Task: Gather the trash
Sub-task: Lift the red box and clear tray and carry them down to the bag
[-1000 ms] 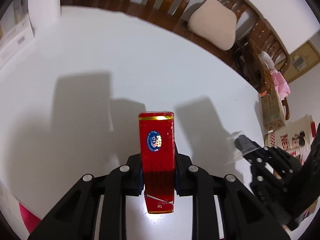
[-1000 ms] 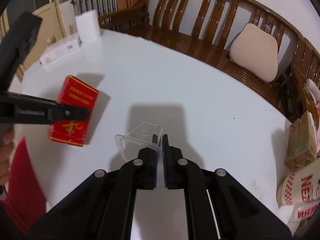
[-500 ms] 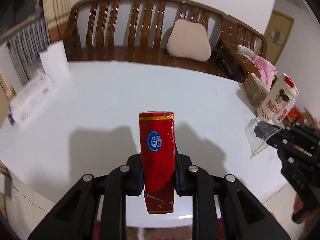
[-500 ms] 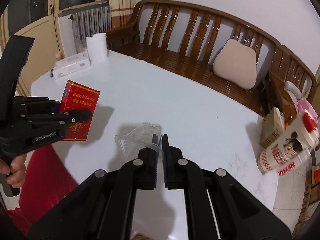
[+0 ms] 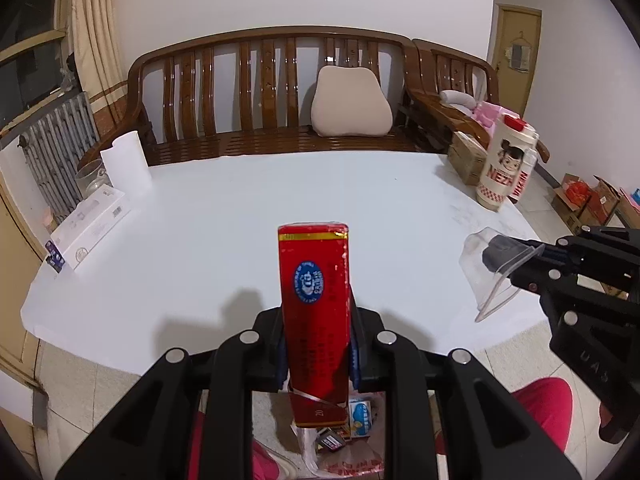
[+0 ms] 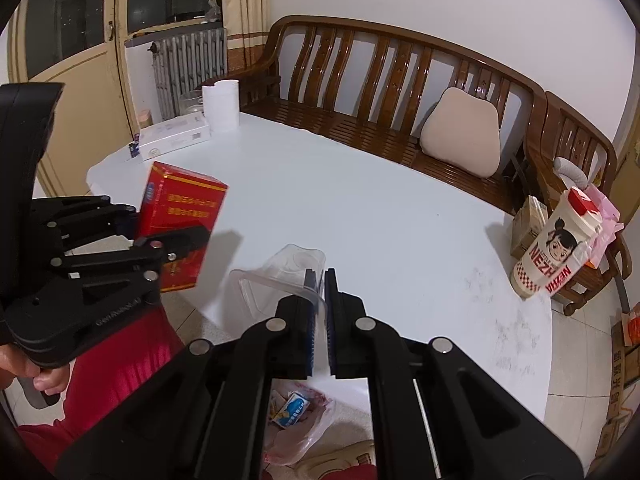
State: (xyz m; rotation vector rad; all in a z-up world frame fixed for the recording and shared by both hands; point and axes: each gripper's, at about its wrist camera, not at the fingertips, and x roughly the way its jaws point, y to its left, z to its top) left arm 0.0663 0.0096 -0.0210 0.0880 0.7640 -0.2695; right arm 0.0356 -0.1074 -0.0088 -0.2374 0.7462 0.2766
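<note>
My left gripper (image 5: 316, 344) is shut on a red box (image 5: 314, 304) with gold trim and a blue round seal, held upright above the near edge of the white table (image 5: 280, 200). The right wrist view shows the same red box (image 6: 180, 216) at the left, clamped by the left gripper (image 6: 168, 248). My right gripper (image 6: 319, 280) is shut on the rim of a clear plastic cup (image 6: 280, 276), which lies on its side in the air; that cup (image 5: 488, 268) appears at the right of the left wrist view. Below both grippers a plastic trash bag (image 6: 300, 424) with wrappers lies on the floor.
On the table stand a white paper roll (image 5: 126, 160), a flat white box (image 5: 92, 224) and a tall printed cup (image 5: 504, 164). A wooden bench (image 5: 260, 92) with a beige cushion (image 5: 350, 106) runs behind the table. A person's red-clothed legs (image 6: 116, 356) are close below.
Both grippers have drawn back and risen from over the table to its near edge, carrying the red box and the clear cup. The floor and trash bag have come into view beneath them.
</note>
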